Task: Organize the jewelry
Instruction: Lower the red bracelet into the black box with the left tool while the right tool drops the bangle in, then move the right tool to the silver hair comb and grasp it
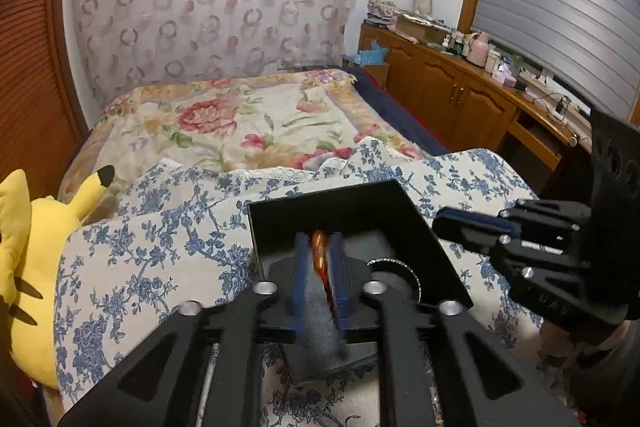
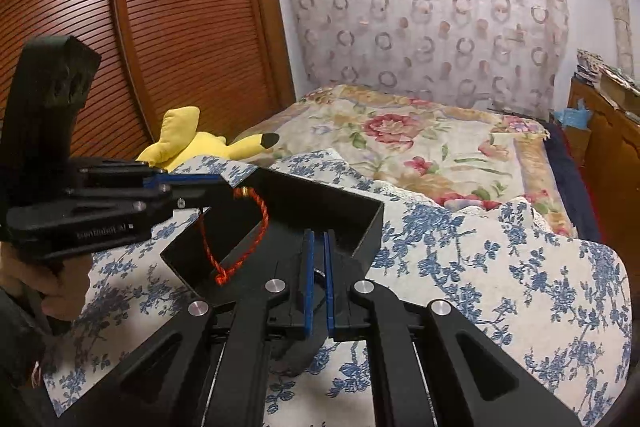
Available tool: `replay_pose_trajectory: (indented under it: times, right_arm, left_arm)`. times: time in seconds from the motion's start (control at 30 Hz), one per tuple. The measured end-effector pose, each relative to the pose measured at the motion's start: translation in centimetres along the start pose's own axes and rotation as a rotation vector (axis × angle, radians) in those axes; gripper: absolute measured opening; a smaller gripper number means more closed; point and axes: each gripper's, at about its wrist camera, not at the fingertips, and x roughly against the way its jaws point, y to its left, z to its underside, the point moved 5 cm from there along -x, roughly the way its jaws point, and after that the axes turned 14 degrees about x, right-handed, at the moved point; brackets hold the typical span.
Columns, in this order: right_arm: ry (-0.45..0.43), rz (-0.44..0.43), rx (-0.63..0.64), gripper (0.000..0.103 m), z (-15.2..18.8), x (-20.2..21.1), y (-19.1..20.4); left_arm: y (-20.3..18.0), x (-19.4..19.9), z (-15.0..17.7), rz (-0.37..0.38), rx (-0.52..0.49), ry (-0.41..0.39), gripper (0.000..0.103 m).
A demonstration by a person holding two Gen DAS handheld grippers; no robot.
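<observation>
The bed [image 2: 440,147], under a floral cloth [image 2: 500,267], carried an open black box [image 2: 360,223] as the sorting surface. The left hand-held gripper [image 1: 320,247] hung over the box interior, pads closed on a red cord bracelet [image 2: 256,227] whose loop dangled inside, apparently for lowering in. The right hand-held gripper [image 2: 318,251] sat at the box's near edge, jaws together and empty, seemingly steadying it.
</observation>
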Motion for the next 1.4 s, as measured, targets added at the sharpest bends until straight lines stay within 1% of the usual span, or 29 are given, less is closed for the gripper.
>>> replay_pose_trajectory:
  times: [0.07, 0.1, 0.27, 0.37, 0.63, 0.8, 1.03, 1.07, 1.1, 1.17, 1.23, 1.3, 1.33, 1.37, 1.4]
  right_arm:
    - [-0.002, 0.012, 0.007, 0.006, -0.2, 0.4, 0.1]
    - [-0.003, 0.018, 0.012, 0.006, -0.3, 0.5, 0.2]
    - [-0.017, 0.035, 0.037, 0.006, -0.9, 2.3, 0.9]
    - [-0.018, 0.038, 0.054, 0.006, -0.5, 3.7, 1.9]
    - [0.013, 0.025, 0.052, 0.006, 3.4, 7.1, 5.1]
    - [0.035, 0.02, 0.052, 0.006, 5.8, 8.3, 6.9]
    - [0.069, 0.017, 0.033, 0.006, 8.5, 9.5, 8.1]
    - [0.073, 0.013, 0.033, 0.006, 8.7, 9.5, 8.2]
    - [0.08, 0.008, 0.033, 0.009, 9.2, 9.5, 8.5]
    - [0.085, 0.0, 0.035, 0.031, 9.6, 9.5, 9.1]
    - [0.091, -0.011, 0.043, 0.033, 10.0, 9.5, 9.8]
    - [0.098, -0.026, 0.055, 0.033, 10.2, 9.4, 10.7]
    - [0.102, -0.038, 0.066, 0.036, 10.3, 9.3, 11.3]
    - [0.106, -0.048, 0.08, 0.044, 10.3, 9.2, 11.9]
    - [0.107, -0.052, 0.092, 0.048, 10.3, 9.2, 12.3]
  left_arm:
    - [0.0, 0.4, 0.1, -0.002, -0.001, -0.008, 0.033]
    - [0.0, 0.8, 0.2, 0.0, -0.001, -0.011, 0.035]
    - [0.1, 2.9, 1.4, -0.001, -0.002, -0.023, 0.037]
    - [0.4, 4.4, 2.7, 0.003, 0.005, -0.028, 0.038]
    - [0.9, 7.8, 7.2, -0.001, 0.015, -0.038, 0.04]
    - [1.2, 9.1, 9.2, -0.006, 0.019, -0.038, 0.044]
    - [1.5, 10.2, 11.9, -0.012, 0.034, -0.027, 0.047]
    - [1.5, 10.3, 12.2, -0.015, 0.035, -0.025, 0.049]
    - [1.6, 10.5, 12.5, -0.018, 0.034, -0.024, 0.051]
    - [1.8, 10.7, 13.2, -0.024, 0.034, -0.021, 0.054]
    - [2.0, 10.8, 13.9, -0.027, 0.036, -0.013, 0.057]
    - [2.2, 10.9, 14.4, -0.03, 0.038, -0.008, 0.063]
    - [2.4, 11.1, 14.7, -0.03, 0.041, -0.006, 0.065]
    - [2.5, 11.2, 14.9, -0.029, 0.042, -0.005, 0.07]
    - [2.7, 11.3, 15.2, -0.032, 0.045, -0.006, 0.074]
